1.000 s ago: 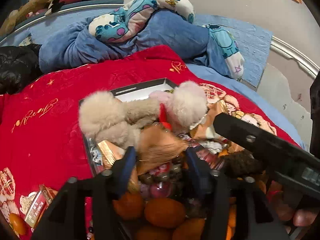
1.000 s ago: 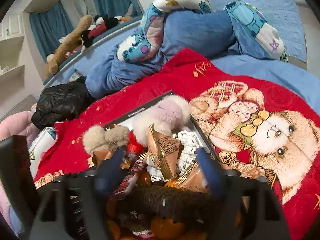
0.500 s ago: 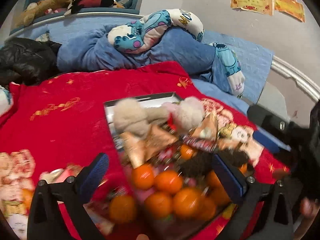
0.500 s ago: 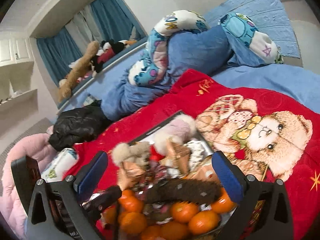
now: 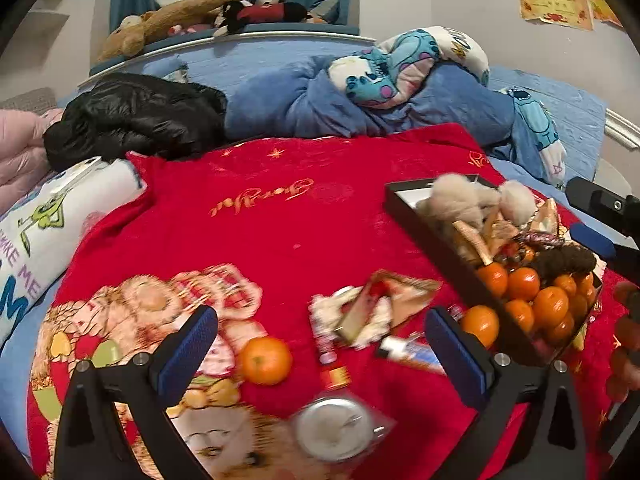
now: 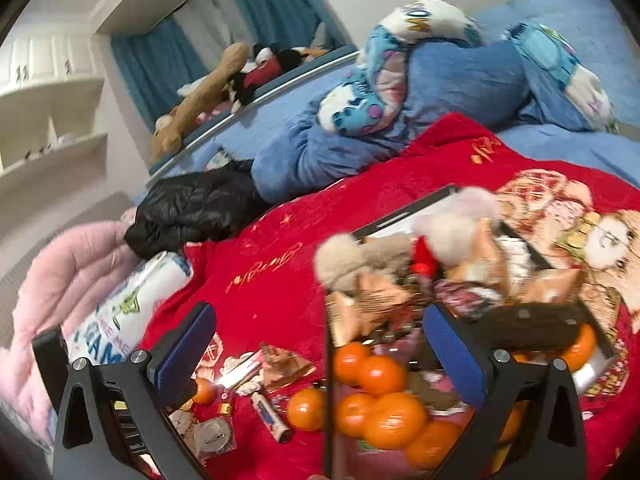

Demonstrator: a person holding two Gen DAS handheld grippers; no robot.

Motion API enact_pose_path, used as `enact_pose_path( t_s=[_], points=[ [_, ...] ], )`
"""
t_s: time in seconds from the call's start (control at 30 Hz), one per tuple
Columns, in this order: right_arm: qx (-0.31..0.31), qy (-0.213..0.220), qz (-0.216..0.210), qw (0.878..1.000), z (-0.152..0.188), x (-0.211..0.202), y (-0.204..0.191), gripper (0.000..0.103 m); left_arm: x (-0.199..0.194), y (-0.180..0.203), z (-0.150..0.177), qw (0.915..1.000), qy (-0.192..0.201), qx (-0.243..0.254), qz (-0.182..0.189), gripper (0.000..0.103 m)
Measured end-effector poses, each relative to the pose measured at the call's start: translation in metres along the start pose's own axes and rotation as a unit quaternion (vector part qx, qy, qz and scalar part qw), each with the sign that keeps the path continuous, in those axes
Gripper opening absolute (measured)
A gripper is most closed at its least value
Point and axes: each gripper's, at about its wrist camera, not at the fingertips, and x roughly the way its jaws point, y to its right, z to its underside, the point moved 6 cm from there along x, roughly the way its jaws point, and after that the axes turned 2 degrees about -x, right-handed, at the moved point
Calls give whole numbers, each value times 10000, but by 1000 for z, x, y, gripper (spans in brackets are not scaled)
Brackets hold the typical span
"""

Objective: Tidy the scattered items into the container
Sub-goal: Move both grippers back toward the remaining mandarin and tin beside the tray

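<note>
Left claw: the left claw [image 5: 320, 354] hangs over the red plush blanket [image 5: 280, 216] on the bed, blue-padded fingers [image 5: 188, 350] spread wide, gripping nothing.
Right claw: the right claw [image 6: 320, 346] is likewise spread apart and empty, poised above the near end of the container.
Loose items, nearest: a round silver tin in clear wrap [image 5: 334, 428] lies blurred between the left claw's fingers at the blanket's near edge.
Loose items, beyond: a single orange mandarin [image 5: 265, 360], a small red-capped bottle [image 5: 330, 360], a white-and-blue tube [image 5: 412, 354] and a pile of torn snack wrappers [image 5: 372, 308] sit scattered on the blanket; another mandarin [image 5: 479, 324] rests just beside the container's wall.
Container: the black rectangular box [image 5: 424, 220] stands toward the blanket's right side, heaped with mandarins, a dark furry piece, foil packets and a beige fluffy plush toy [image 5: 460, 204] at its far end.
Far end of bed: a black puffer jacket [image 5: 136, 116] and a crumpled blue cartoon-print quilt [image 5: 400, 92] lie past the blanket's far edge.
</note>
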Motion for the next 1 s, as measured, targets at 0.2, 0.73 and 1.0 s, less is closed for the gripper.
enact_pose_path(
  t_s=[0.2, 0.73, 1.0],
  points=[
    [-89, -139, -193, 9997, 12, 23, -32, 103, 1, -21, 4, 9999, -23, 58, -89, 103],
    [-358, -468, -459, 9972, 29, 53, -60, 103, 26, -39, 12, 9988, -393, -248, 182, 103],
    [-362, -497, -588, 9964, 28, 53, -56, 103, 58, -44, 27, 9965, -819, -125, -134, 103]
  ],
)
